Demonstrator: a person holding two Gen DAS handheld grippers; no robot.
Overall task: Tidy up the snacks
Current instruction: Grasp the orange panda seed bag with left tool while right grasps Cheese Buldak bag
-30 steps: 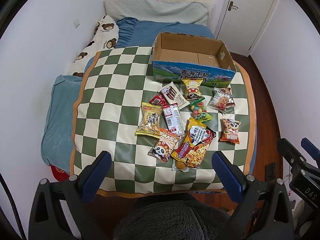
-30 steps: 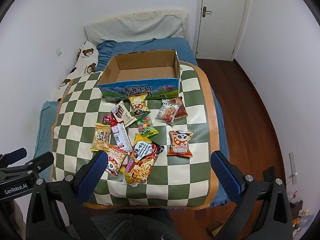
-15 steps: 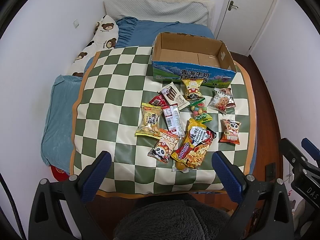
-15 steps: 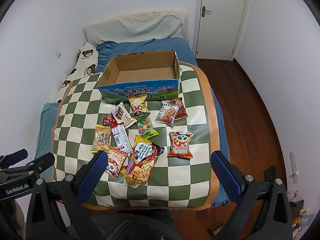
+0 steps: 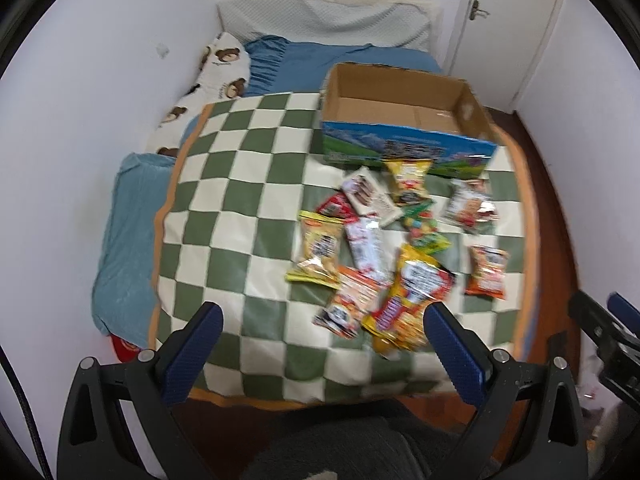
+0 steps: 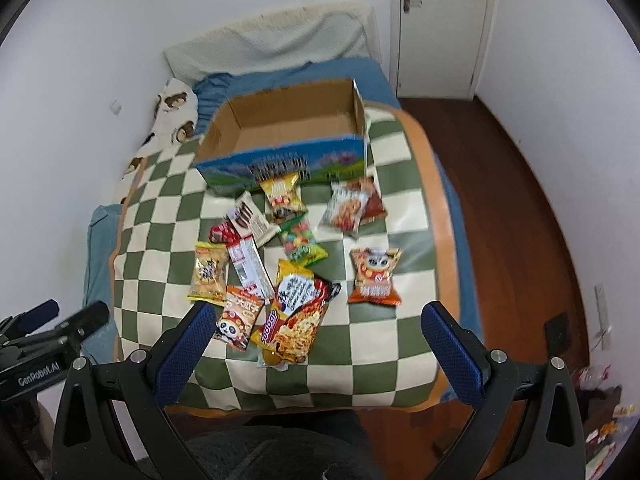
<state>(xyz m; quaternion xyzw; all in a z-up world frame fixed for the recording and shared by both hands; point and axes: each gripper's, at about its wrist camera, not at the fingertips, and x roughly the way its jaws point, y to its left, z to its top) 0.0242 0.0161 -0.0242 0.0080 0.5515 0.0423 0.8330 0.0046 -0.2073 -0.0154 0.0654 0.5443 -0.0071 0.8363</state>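
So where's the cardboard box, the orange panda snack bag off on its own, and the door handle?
cardboard box [image 6: 280,162]: right wrist view, on its printed blue front wall.
orange panda snack bag [image 6: 375,278]: right wrist view, middle of the packet.
door handle [image 6: 412,1]: right wrist view, on the lever.

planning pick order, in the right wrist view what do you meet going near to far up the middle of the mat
noodle packet → candy bag → yellow chip bag → cardboard box

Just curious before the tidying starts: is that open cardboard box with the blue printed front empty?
Empty. The cardboard box shows only its bare brown floor; every snack packet lies outside on the checkered cloth.
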